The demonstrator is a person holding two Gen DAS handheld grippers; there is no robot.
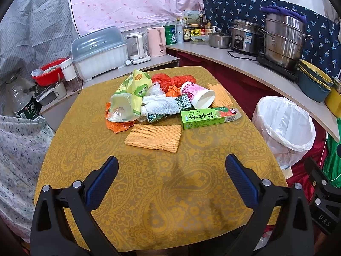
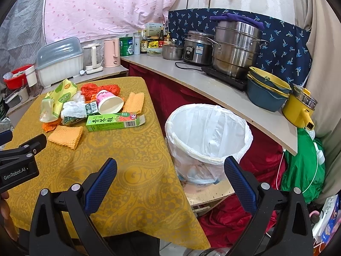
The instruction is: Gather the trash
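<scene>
A pile of trash lies on the yellow-clothed table (image 1: 149, 192): an orange foam net (image 1: 153, 137), a green carton (image 1: 210, 117), a pink paper cup (image 1: 197, 96), a yellow-green snack bag (image 1: 136, 87), white tissue (image 1: 161, 105) and red plastic (image 1: 170, 80). My left gripper (image 1: 171, 166) is open and empty, above the table's near part, short of the pile. My right gripper (image 2: 170, 168) is open and empty, over the table's right edge, beside the bin (image 2: 207, 136) lined with a white bag. The pile also shows in the right wrist view, with the carton (image 2: 114, 122) nearest.
A counter (image 2: 191, 79) behind the bin holds steel pots (image 2: 236, 49), a rice cooker (image 2: 197, 48), stacked bowls (image 2: 267, 91) and a yellow kettle (image 2: 300, 108). A dish rack (image 1: 100, 53), kettles and bottles stand behind the table. Red cloth (image 2: 230, 213) lies below the bin.
</scene>
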